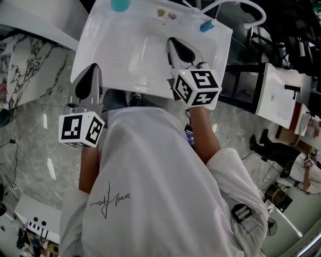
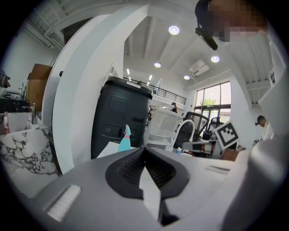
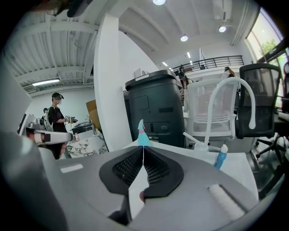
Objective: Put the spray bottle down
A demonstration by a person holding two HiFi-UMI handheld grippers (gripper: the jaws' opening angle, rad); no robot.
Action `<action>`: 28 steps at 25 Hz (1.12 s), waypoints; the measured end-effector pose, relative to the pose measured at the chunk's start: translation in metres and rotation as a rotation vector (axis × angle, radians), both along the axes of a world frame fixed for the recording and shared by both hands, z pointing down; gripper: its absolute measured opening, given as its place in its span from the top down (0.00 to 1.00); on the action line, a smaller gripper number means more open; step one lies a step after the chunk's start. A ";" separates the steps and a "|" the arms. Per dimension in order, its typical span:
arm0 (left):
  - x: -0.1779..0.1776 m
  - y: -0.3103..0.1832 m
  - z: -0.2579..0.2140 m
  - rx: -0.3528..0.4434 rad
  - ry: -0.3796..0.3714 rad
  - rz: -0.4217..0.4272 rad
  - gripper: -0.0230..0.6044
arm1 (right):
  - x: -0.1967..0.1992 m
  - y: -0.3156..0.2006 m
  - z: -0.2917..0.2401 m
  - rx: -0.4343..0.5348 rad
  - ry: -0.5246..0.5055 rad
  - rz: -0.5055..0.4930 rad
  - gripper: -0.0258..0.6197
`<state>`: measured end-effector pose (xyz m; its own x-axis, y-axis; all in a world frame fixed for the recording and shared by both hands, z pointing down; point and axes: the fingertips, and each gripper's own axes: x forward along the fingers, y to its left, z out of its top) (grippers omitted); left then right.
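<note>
Two hand-held tools, left (image 1: pixel 90 75) and right (image 1: pixel 173 45), hover over a glossy white worktop (image 1: pixel 125 50), their ribbed black jaws pressed together on nothing. The teal spray bottle (image 1: pixel 120 4) stands upright at the worktop's far edge. It looks like light, smooth plastic, probably best gripped around its slim neck.

we see the left gripper (image 2: pixel 144 150) and the right gripper (image 3: pixel 143 150) as smooth matt grey plastic shells, each with black ribbed pads (image 2: pixel 131 168) that look rubbery. the white table (image 1: pixel 125 50) has a glossy, smooth finish. the spray bottle (image 3: pixel 143 134) looks like teal plastic with a slight sheen. the person's shirt (image 1: pixel 150 175) is soft white cloth. the floor (image 1: pixel 40 135) shines like polished marble. the dark bin (image 3: pixel 156 108) looks like matt plastic.
</note>
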<state>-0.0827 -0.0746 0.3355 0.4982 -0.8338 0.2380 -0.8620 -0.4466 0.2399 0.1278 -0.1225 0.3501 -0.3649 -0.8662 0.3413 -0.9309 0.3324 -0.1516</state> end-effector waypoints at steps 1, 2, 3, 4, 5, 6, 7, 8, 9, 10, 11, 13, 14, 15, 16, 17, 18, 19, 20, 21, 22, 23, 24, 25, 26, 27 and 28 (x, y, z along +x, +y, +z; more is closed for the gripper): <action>0.001 0.000 0.001 -0.002 0.000 0.001 0.95 | 0.000 0.002 0.001 -0.004 -0.003 0.000 0.96; 0.002 0.000 0.001 -0.004 0.000 0.002 0.95 | 0.001 0.004 0.002 -0.008 -0.007 -0.001 0.96; 0.003 0.000 0.002 -0.007 0.000 0.004 0.95 | 0.001 0.007 0.004 -0.013 -0.010 -0.004 0.96; 0.005 0.000 0.003 -0.009 0.000 0.006 0.95 | 0.001 0.010 0.005 -0.018 -0.011 -0.006 0.96; 0.006 0.000 0.004 -0.012 0.000 0.009 0.95 | 0.002 0.013 0.007 -0.022 -0.011 -0.008 0.96; 0.008 0.001 0.004 -0.014 0.000 0.011 0.95 | 0.002 0.015 0.007 -0.025 -0.011 -0.009 0.97; 0.009 0.000 0.004 -0.015 0.000 0.014 0.95 | 0.002 0.017 0.008 -0.026 -0.012 -0.009 0.97; 0.010 0.000 0.004 -0.016 -0.001 0.016 0.95 | 0.003 0.019 0.007 -0.027 -0.013 -0.008 0.97; 0.010 0.000 0.005 -0.017 -0.001 0.018 0.95 | 0.003 0.021 0.007 -0.027 -0.016 -0.007 0.97; 0.011 0.000 0.005 -0.018 -0.002 0.019 0.95 | 0.004 0.023 0.007 -0.028 -0.019 -0.005 0.97; 0.011 0.000 0.006 -0.019 -0.001 0.021 0.95 | 0.004 0.025 0.007 -0.030 -0.022 -0.004 0.97; 0.012 0.001 0.007 -0.021 0.000 0.023 0.95 | 0.005 0.029 0.008 -0.034 -0.026 -0.002 0.97; 0.012 0.001 0.008 -0.021 0.001 0.025 0.95 | 0.006 0.031 0.008 -0.037 -0.028 -0.002 0.97; 0.012 0.001 0.008 -0.022 0.000 0.026 0.95 | 0.005 0.033 0.008 -0.039 -0.029 -0.003 0.97; 0.012 0.002 0.009 -0.023 0.000 0.028 0.95 | 0.005 0.036 0.009 -0.042 -0.028 -0.006 0.97; 0.012 0.002 0.009 -0.023 -0.001 0.029 0.95 | 0.005 0.038 0.009 -0.045 -0.028 -0.008 0.97; 0.012 0.003 0.009 -0.024 -0.002 0.032 0.95 | 0.005 0.040 0.010 -0.049 -0.028 -0.011 0.97; 0.013 0.003 0.010 -0.024 -0.002 0.035 0.95 | 0.005 0.042 0.010 -0.053 -0.033 -0.014 0.97; 0.014 0.003 0.009 -0.024 0.000 0.039 0.95 | 0.005 0.043 0.011 -0.057 -0.043 -0.018 0.97; 0.015 0.004 0.009 -0.024 0.003 0.043 0.95 | 0.004 0.044 0.011 -0.062 -0.056 -0.023 0.97; 0.016 0.004 0.009 -0.024 0.006 0.049 0.95 | 0.003 0.045 0.011 -0.068 -0.071 -0.029 0.97; 0.017 0.005 0.008 -0.024 0.006 0.055 0.95 | 0.002 0.047 0.010 -0.072 -0.083 -0.037 0.97; 0.019 0.005 0.008 -0.023 0.003 0.062 0.95 | 0.000 0.048 0.009 -0.073 -0.091 -0.047 0.97; 0.020 0.006 0.007 -0.022 0.000 0.069 0.95 | -0.001 0.049 0.008 -0.070 -0.095 -0.057 0.97; 0.020 0.006 0.007 -0.023 -0.002 0.074 0.95 | -0.002 0.049 0.006 -0.065 -0.095 -0.066 0.97; 0.021 0.005 0.007 -0.023 -0.003 0.077 0.95 | -0.002 0.049 0.005 -0.060 -0.091 -0.073 0.97; 0.021 0.005 0.008 -0.023 -0.003 0.079 0.95 | -0.003 0.049 0.005 -0.056 -0.086 -0.078 0.97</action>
